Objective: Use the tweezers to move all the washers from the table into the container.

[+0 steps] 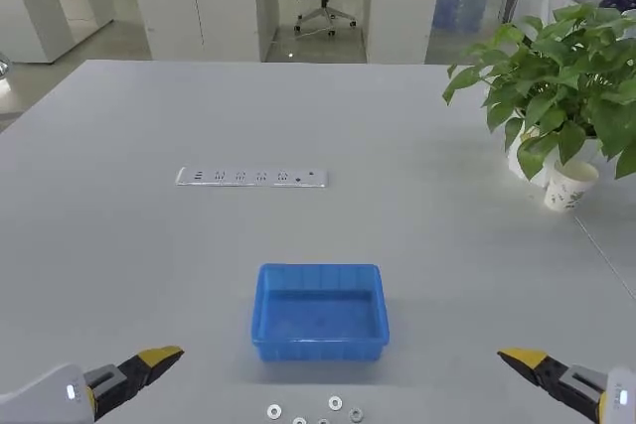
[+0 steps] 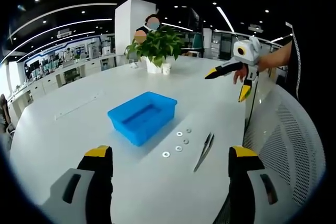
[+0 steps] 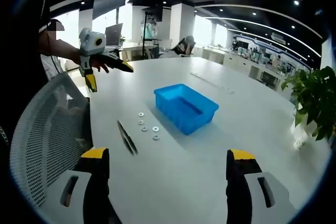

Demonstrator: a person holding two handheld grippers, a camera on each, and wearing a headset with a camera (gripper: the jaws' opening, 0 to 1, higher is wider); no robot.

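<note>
Pale grey desk runs wide and mostly bare, with a white power strip far out and a leafy potted plant well off beyond the right claw. Both that claw and the left claw hang with jaws spread wide and hold nothing.

The thin dark metal tweezers lie flat on the desk between the two claws. They sit ahead of the left claw toward its right jaw, and ahead of the right claw toward its left jaw. Just past them is a loose cluster of small silver washers, apart from one another. Beyond the washers stands the open blue plastic container, with no washer seen inside.

The step in hand looks to be taking up the tweezers, and nothing else can begin until that is done. I would bring one claw down over their middle, lined up so the jaws close across the two arms — that way a squeeze should pinch the tips together.

The tool is thin and lies flush, so it may skid away from a shallow bite. It seems best to come in low with one jaw on each side and close slowly, keeping clear of the washers.
</note>
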